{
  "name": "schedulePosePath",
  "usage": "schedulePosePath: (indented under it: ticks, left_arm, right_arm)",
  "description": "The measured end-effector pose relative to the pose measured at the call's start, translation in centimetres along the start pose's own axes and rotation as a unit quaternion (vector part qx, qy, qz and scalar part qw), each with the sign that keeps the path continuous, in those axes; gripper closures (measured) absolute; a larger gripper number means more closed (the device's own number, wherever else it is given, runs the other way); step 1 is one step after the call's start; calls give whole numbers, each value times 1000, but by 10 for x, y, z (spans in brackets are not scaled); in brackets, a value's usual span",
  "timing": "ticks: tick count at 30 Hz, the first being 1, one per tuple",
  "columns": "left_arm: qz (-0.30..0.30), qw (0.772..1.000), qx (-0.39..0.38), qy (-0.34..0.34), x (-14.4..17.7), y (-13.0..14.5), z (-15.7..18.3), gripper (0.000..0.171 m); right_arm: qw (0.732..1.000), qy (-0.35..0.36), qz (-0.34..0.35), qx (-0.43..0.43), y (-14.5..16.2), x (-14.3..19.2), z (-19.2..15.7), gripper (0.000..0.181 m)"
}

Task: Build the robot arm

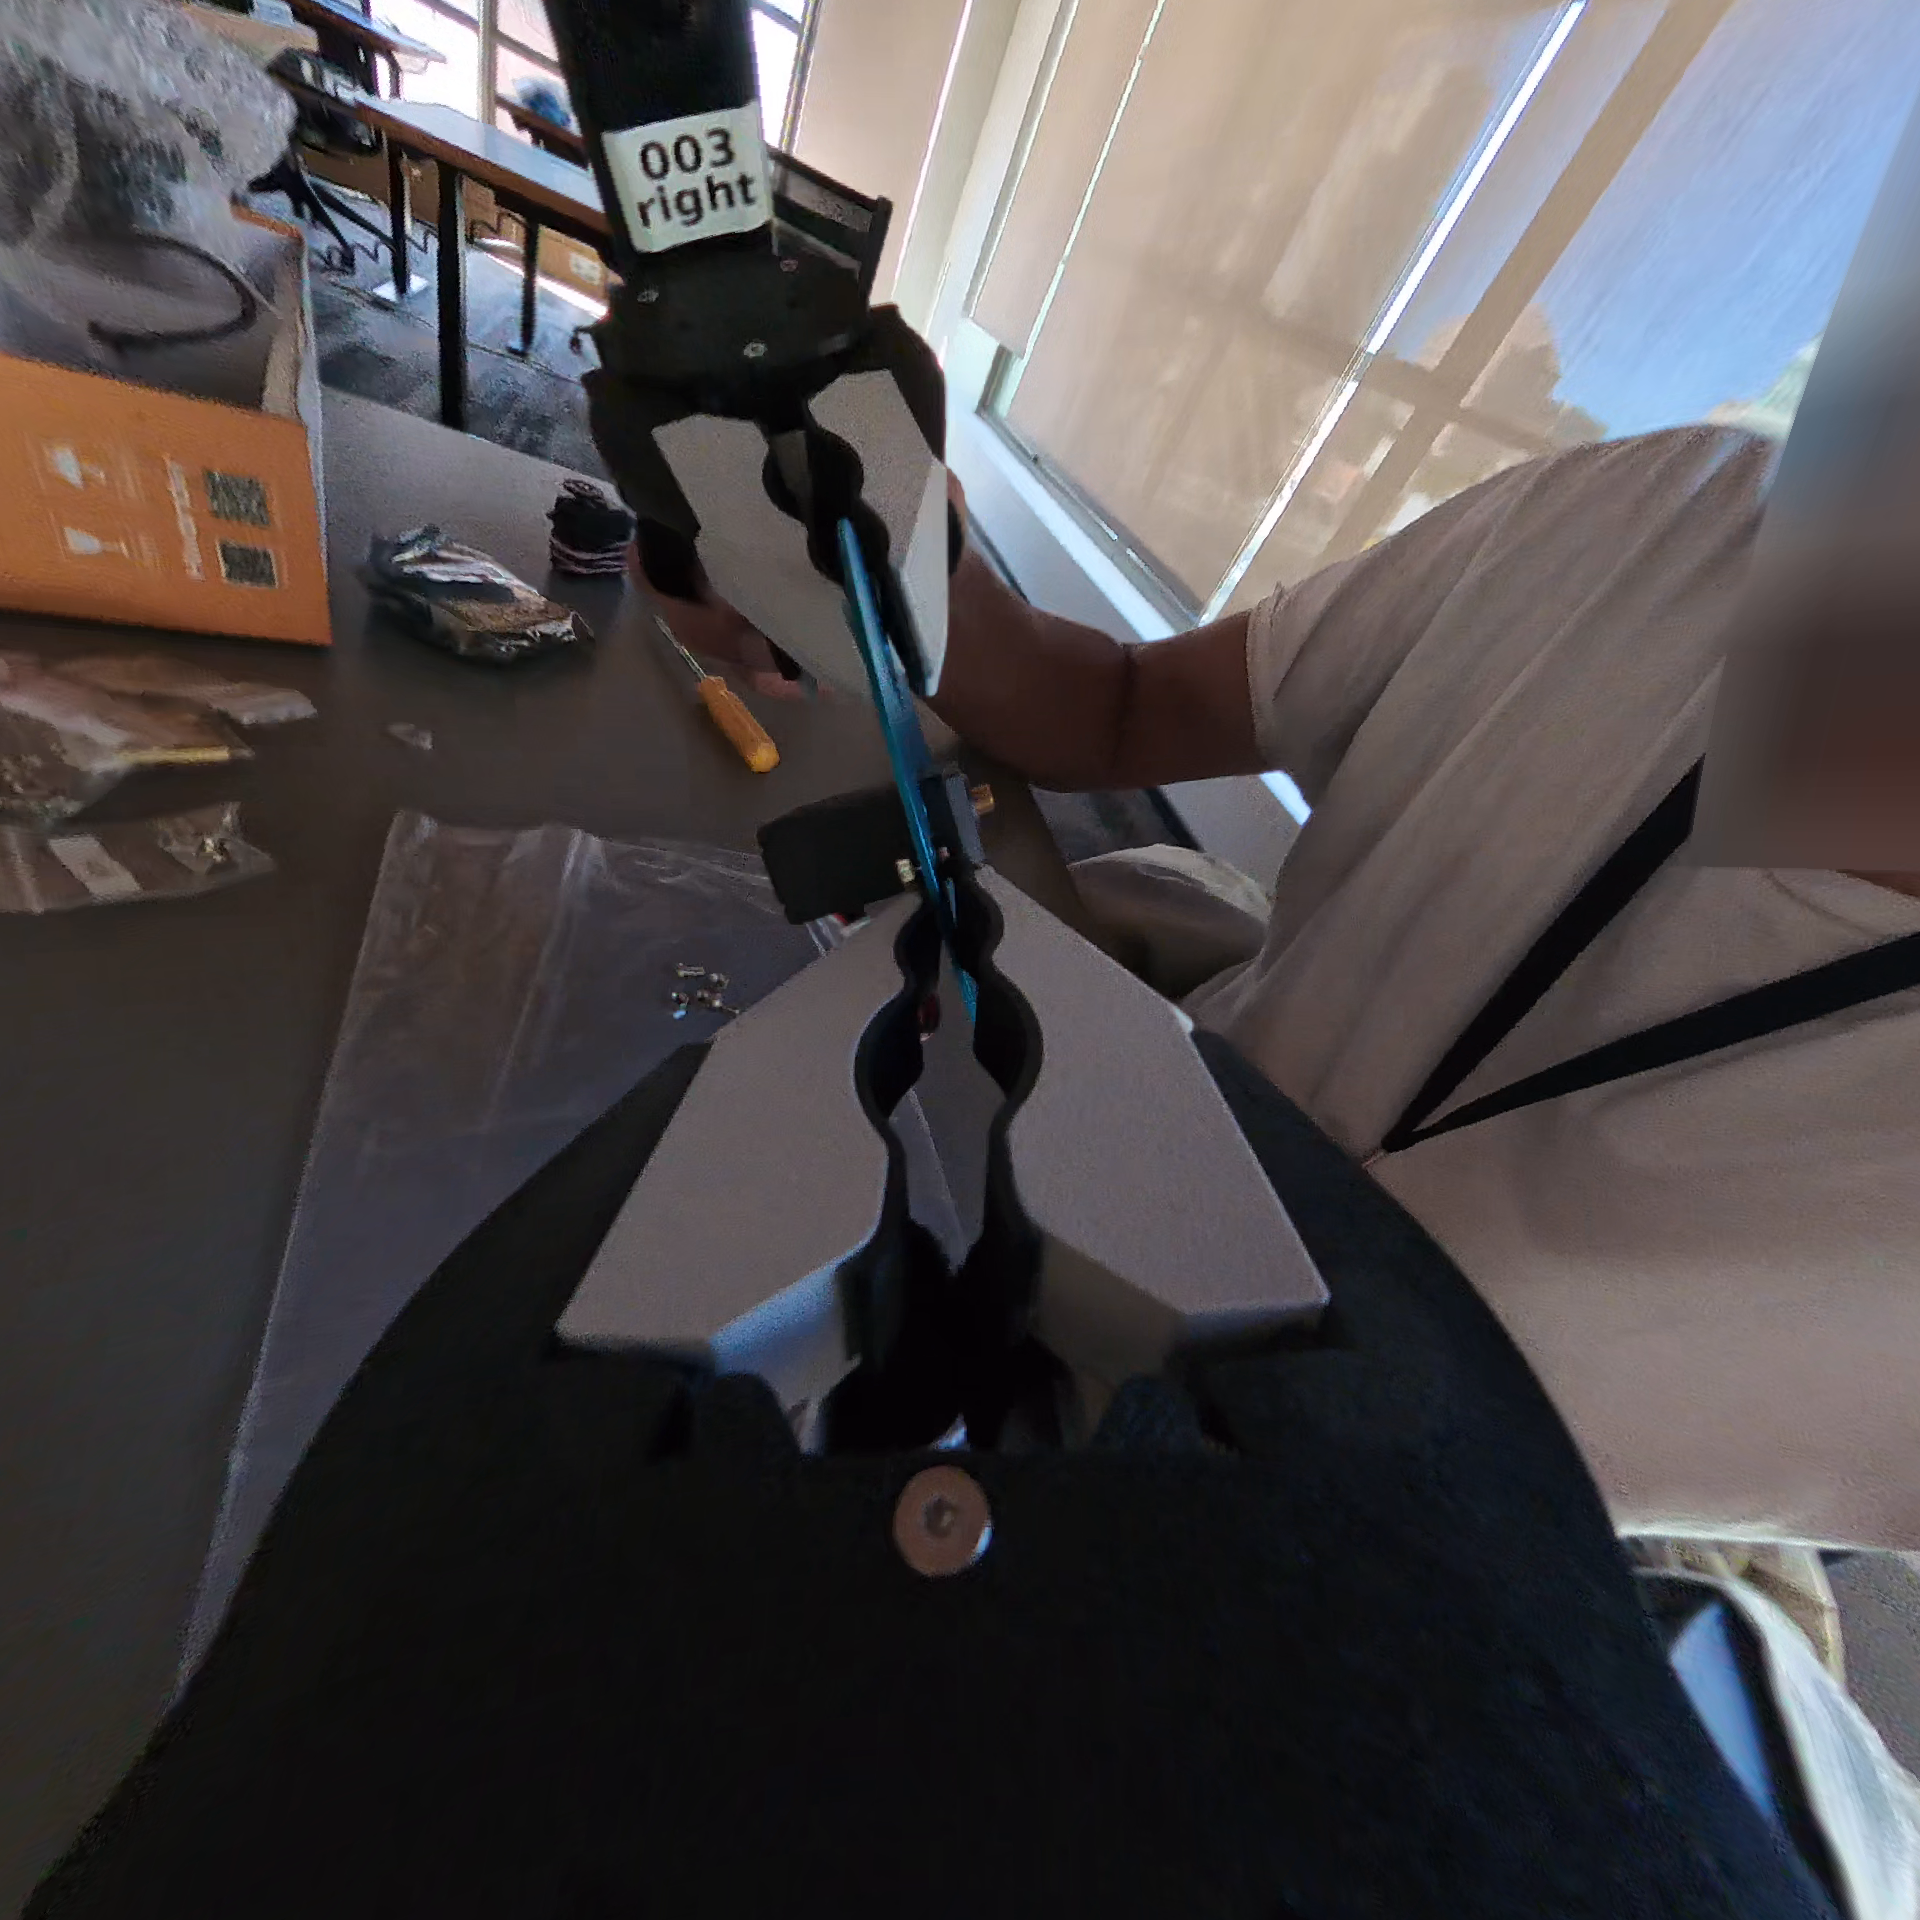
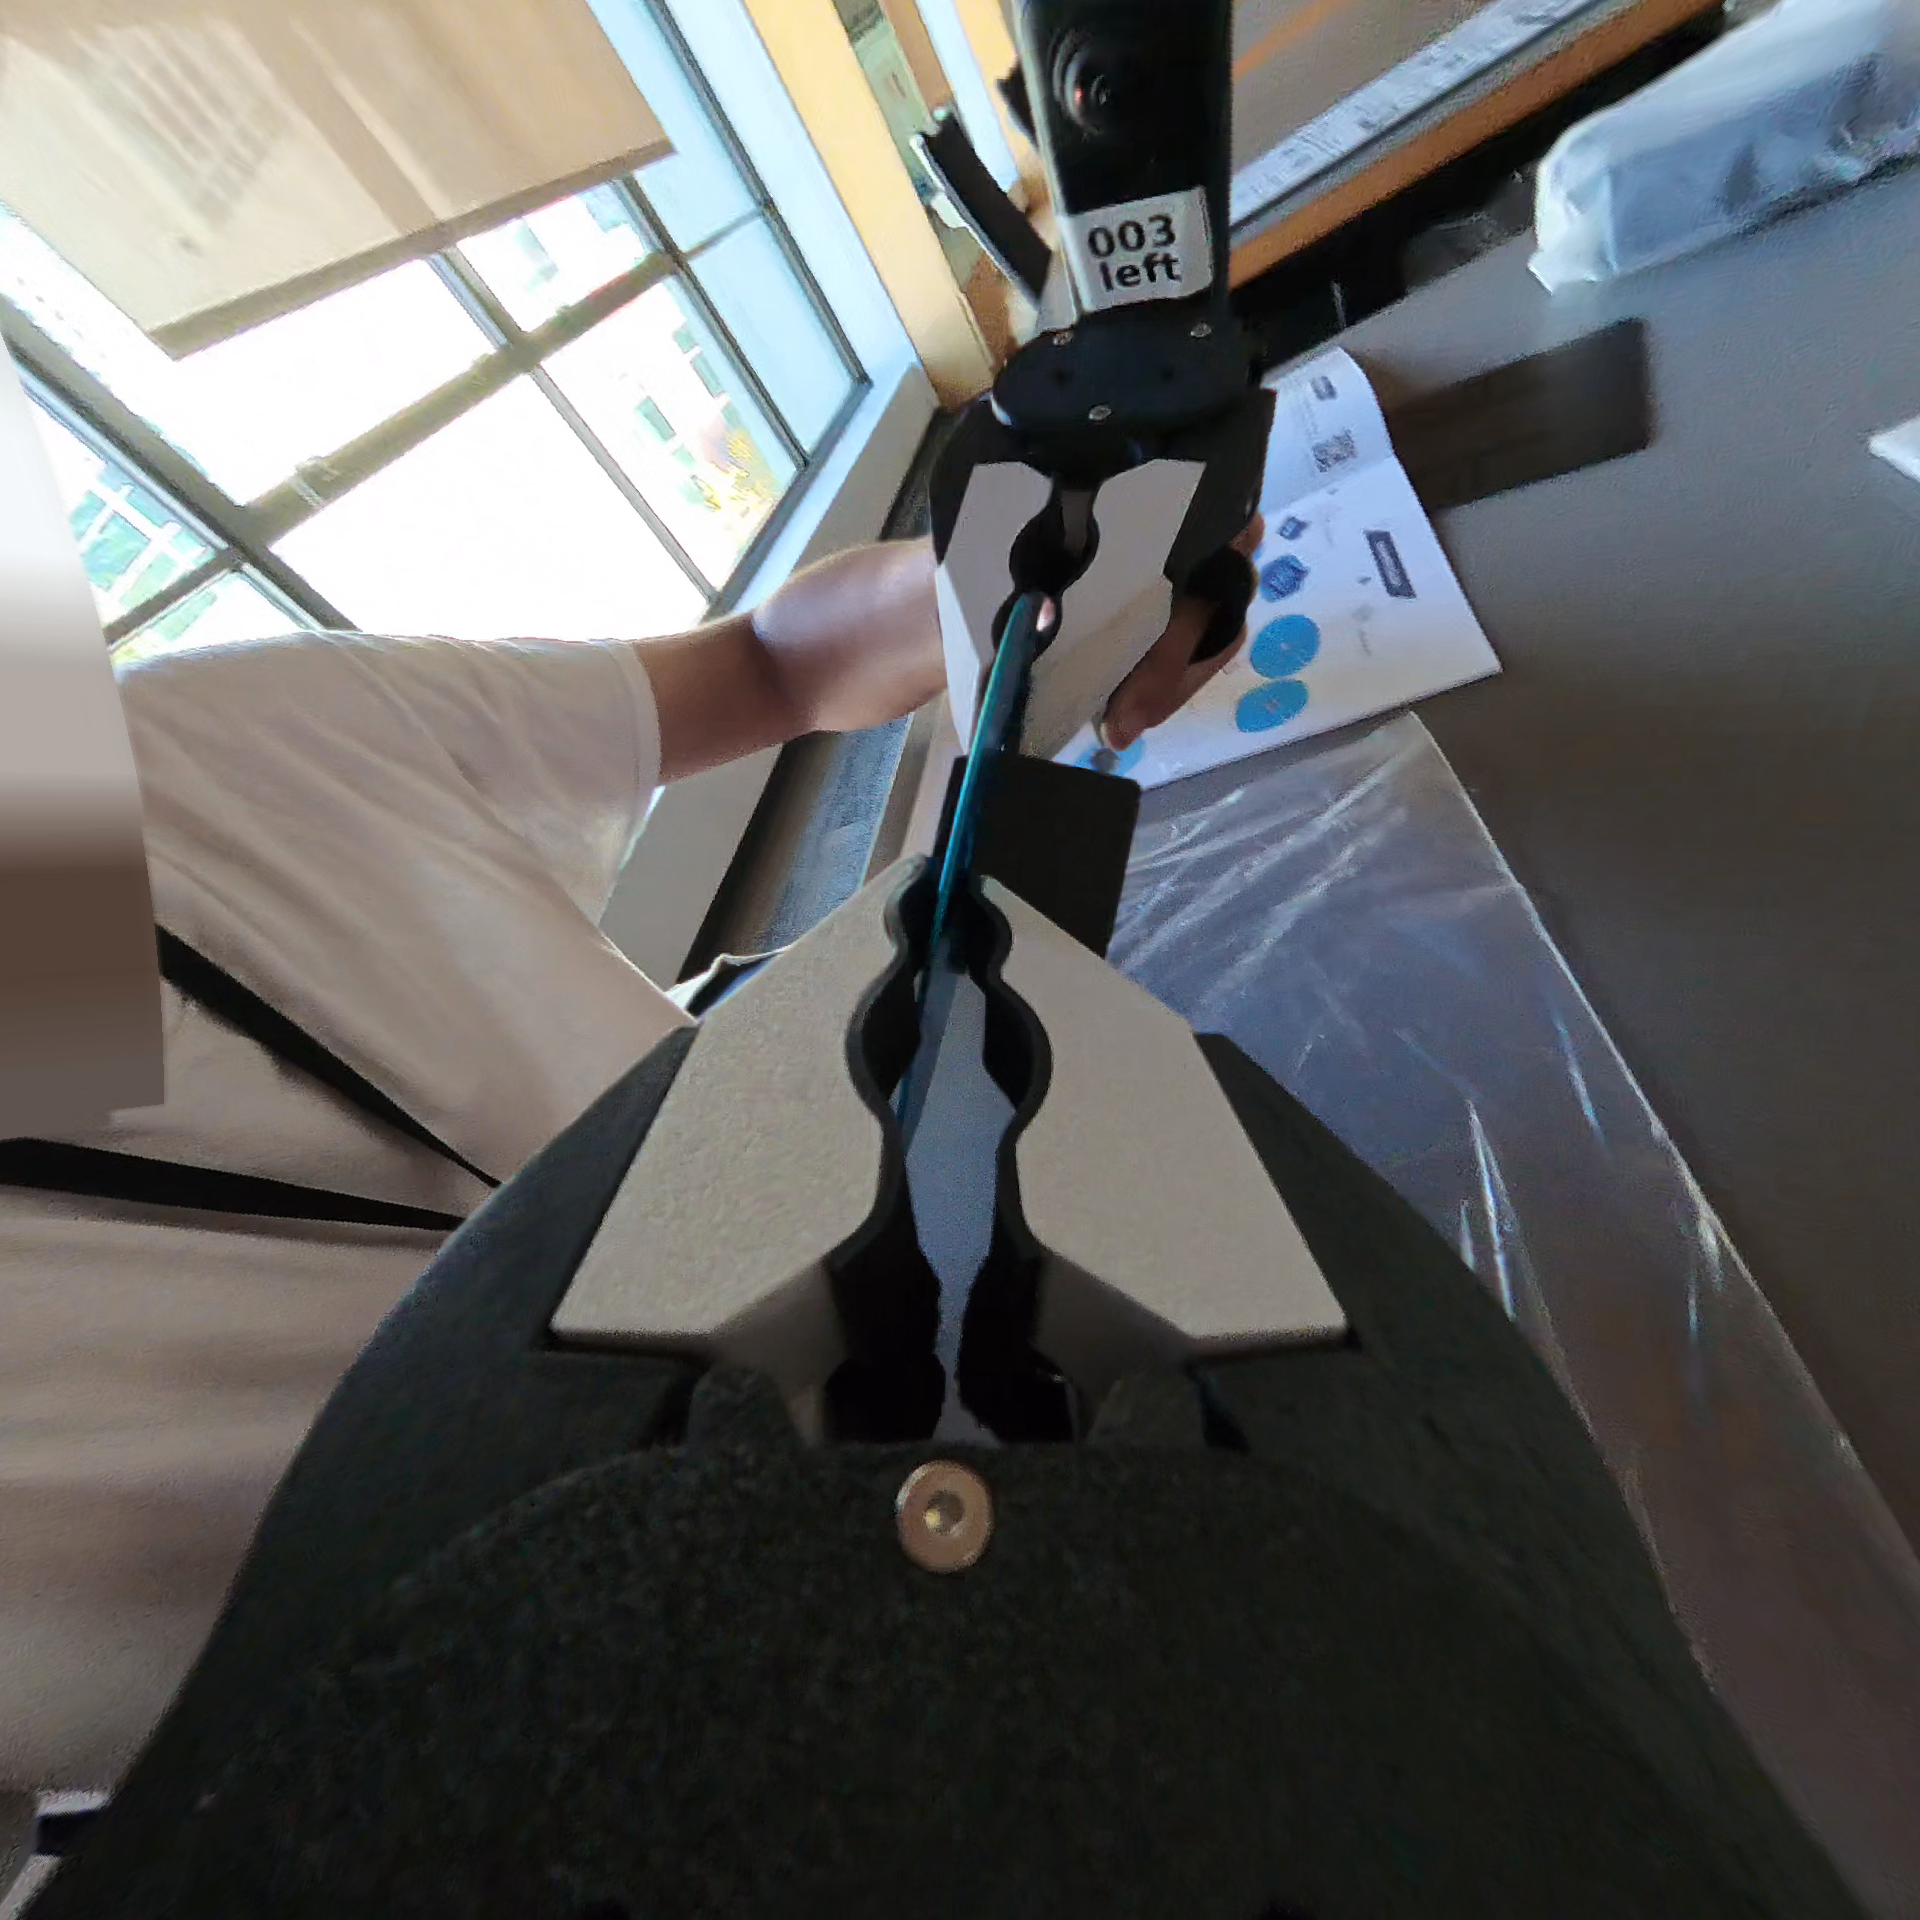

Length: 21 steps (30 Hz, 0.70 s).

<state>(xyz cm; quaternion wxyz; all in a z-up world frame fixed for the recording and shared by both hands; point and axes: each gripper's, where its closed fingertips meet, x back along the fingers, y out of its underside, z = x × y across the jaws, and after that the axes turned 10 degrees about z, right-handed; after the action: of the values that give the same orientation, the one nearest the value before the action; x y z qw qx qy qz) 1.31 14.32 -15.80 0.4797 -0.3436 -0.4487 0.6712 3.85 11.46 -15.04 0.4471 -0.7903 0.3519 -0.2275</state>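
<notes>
A thin blue plate (image 1: 902,732) with a black servo block (image 1: 831,852) fixed to it hangs edge-on in the air above the grey table (image 1: 156,1039). My left gripper (image 1: 951,896) is shut on the plate's near end, just beside the servo. My right gripper (image 1: 878,673) faces it and is shut on the far end. In the right wrist view my right gripper (image 2: 948,878) clamps the blue plate (image 2: 982,748) next to the black servo block (image 2: 1049,842). The left gripper (image 2: 1003,717) holds the other end. A hand grips each tool.
An orange box (image 1: 156,499), a screwdriver with an orange handle (image 1: 732,712), small screws (image 1: 701,987), a dark parts bag (image 1: 468,597) and a clear plastic sheet (image 1: 499,987) lie on the table. A printed booklet (image 2: 1340,613) lies beyond. A person in a white shirt (image 1: 1507,831) sits close by the window. The gap from one gripper's tips to the other's is roughly 5 cm.
</notes>
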Motion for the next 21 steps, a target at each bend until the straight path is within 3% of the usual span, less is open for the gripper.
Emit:
schedulePosePath:
  ticks: [4, 7, 10, 15, 21]
  left_arm:
    - [-38, 992, -87, -79, 3, 12, -9, 170]
    - [-76, 974, -166, -133, 6, 21, -9, 170]
    - [-74, 972, -157, -159, 11, 17, -4, 170]
    - [56, 981, -20, -184, 26, -9, -3, 171]
    - [177, 971, 5, -158, 34, -24, 11, 171]
  right_arm:
    - [997, 48, -20, 54, 8, 0, 13, 181]
    - [994, 48, -35, 89, 19, -2, 19, 180]
    - [995, 33, -15, 91, 17, -2, 16, 179]
    - [995, 22, 66, 66, -5, 4, 20, 156]
    - [993, -18, 111, 33, -3, -17, 16, 112]
